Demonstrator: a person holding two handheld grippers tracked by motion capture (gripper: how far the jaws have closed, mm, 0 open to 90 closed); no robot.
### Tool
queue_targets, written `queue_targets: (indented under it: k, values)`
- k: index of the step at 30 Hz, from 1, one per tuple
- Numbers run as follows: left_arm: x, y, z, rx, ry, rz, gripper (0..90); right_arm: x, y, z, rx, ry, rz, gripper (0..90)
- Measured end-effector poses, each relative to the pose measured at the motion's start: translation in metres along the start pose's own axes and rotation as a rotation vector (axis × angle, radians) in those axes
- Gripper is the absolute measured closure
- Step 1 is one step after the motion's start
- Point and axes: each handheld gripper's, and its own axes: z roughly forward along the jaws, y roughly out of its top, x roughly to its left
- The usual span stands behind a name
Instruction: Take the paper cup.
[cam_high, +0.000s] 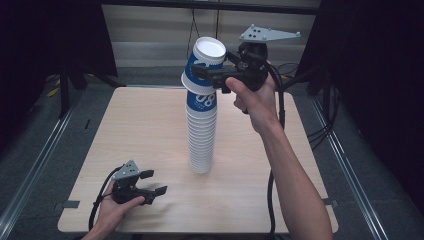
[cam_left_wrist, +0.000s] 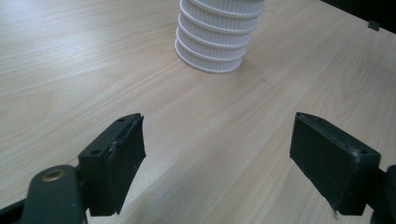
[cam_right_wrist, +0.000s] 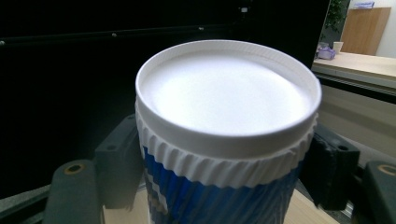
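in the high view, a tall stack of cups (cam_high: 202, 127) stands upside down at the middle of the wooden table (cam_high: 135, 135), its white ribbed rims piled from the tabletop up toward the top centre of the frame. the top cup (cam_high: 204, 62) of the stack is tilted, its white bottom turned toward the camera, and the right gripper (cam_high: 212, 75) holds it from the right, with 1 black jaw on each side of its blue wall. in the right gripper view the same top cup (cam_right_wrist: 224, 135) sits in the centre, both jaws pressed against its blue, ridged sides just under the white band.

white writing shows on the blue of the upper cups; it looks like the numerals "08", but the rest is too small to read.

the left gripper (cam_high: 150, 185) lies low at the lower left of the high view, resting on the table in the person's hand, well apart from the stack. in the left gripper view its jaws are spread wide with bare wood between them, and the foot of the stack (cam_left_wrist: 215, 39) stands at the top centre.
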Motion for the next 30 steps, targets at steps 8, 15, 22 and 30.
queue_targets:
  k: [8, 15, 22, 30]
  values:
    - [0.0, 0.0, 0.0, 0.002, 0.001, 0.003, 18.0, 0.002, 0.005, -0.006, -0.04, -0.006, -0.004, 25.5]
    - [0.002, 0.0, -0.001, -0.004, 0.009, -0.004, 18.0, 0.001, 0.005, -0.016, -0.082, -0.022, 0.004, 25.5]
    - [0.003, 0.0, -0.001, -0.002, 0.006, -0.002, 18.0, -0.001, 0.004, -0.028, -0.078, -0.043, 0.0, 25.5]
    - [0.005, 0.0, 0.001, 0.007, -0.009, -0.018, 17.9, -0.005, -0.005, -0.047, -0.072, -0.066, 0.001, 25.5]
